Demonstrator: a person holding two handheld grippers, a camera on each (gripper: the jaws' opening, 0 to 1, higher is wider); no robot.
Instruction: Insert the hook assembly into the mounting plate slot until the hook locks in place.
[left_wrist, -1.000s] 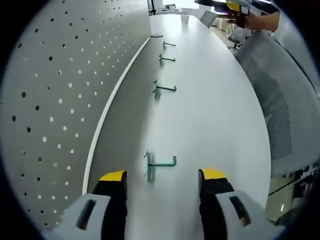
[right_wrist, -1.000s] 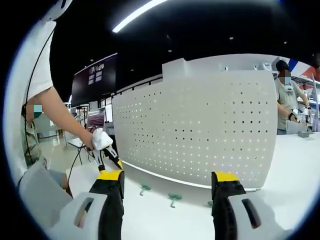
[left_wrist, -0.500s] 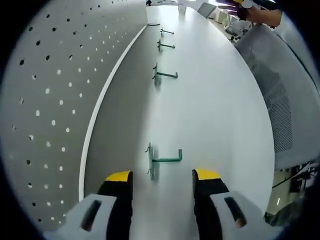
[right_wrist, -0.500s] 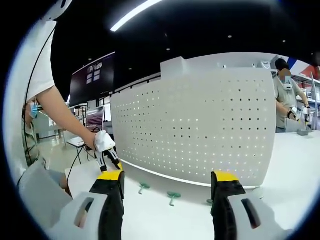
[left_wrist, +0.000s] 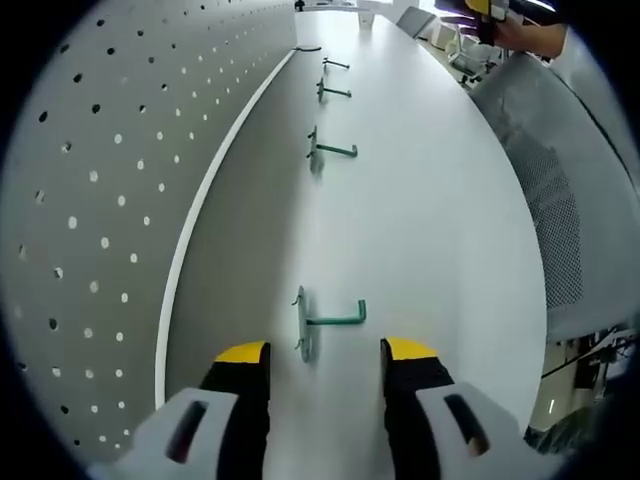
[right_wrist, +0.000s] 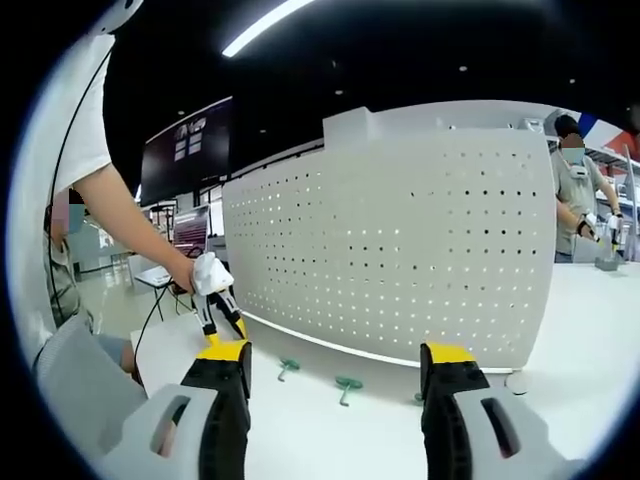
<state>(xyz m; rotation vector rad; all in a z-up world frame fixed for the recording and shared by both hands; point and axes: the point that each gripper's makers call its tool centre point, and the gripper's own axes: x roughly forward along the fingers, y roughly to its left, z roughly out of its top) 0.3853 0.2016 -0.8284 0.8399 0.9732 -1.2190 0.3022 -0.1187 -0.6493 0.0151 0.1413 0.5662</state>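
Observation:
A green hook assembly (left_wrist: 322, 322) lies on the white table (left_wrist: 430, 210) just ahead of my left gripper (left_wrist: 322, 353), whose yellow-tipped jaws stand open on either side of it without touching. Three more green hooks (left_wrist: 330, 152) lie in a row farther along the table. The white perforated mounting plate (left_wrist: 110, 170) stands upright along the left. In the right gripper view the same plate (right_wrist: 400, 260) faces me, with green hooks (right_wrist: 348, 386) on the table at its foot. My right gripper (right_wrist: 335, 365) is open and empty. The left gripper (right_wrist: 215, 300) shows there, held by a person's hand.
A grey mesh chair back (left_wrist: 560, 190) borders the table's right edge. A person's arm (right_wrist: 130, 225) reaches in from the left. Another person (right_wrist: 577, 205) stands at the far right by the table. Bare table stretches between the hooks and the chair.
My left gripper has moved forward to the nearest hook, which now lies just ahead of its jaws, and the jaws have narrowed a little. The right gripper view has barely shifted.

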